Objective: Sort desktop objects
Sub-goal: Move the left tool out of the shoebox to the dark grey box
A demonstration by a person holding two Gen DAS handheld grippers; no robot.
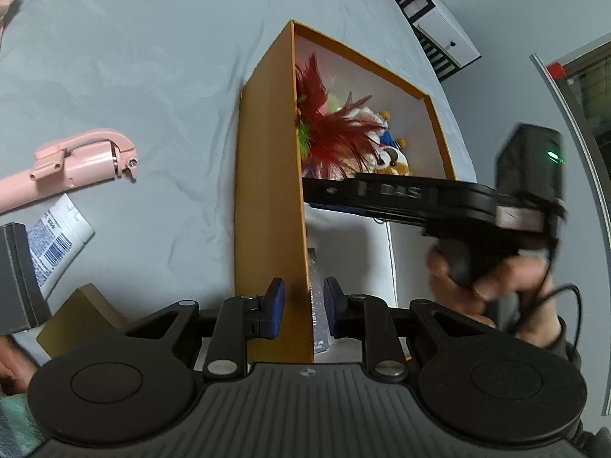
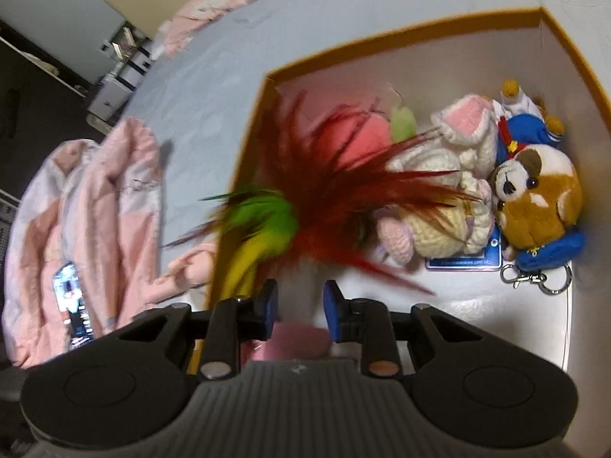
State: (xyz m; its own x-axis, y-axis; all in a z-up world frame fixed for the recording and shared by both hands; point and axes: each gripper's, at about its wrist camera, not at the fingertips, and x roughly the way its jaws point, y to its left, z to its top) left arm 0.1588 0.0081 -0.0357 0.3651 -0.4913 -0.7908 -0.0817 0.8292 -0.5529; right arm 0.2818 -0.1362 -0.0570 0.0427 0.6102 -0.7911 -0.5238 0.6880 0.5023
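Steadying the box (image 1: pixel 267 191) matters most: the left gripper (image 1: pixel 303 297) has its blue pads on either side of the orange cardboard wall, though a firm pinch cannot be confirmed. Above the white interior, the right gripper (image 2: pixel 299 301) has its fingers slightly spread with nothing visibly pinched; whether it grips the feather toy (image 2: pixel 343 191) is unclear. Soft, wispy red and green plumes would snag easily, so lower them gently. Beyond lie a knitted bunny (image 2: pixel 454 191), a plush dog (image 2: pixel 538 198) and a metal keyring (image 2: pixel 538 278).
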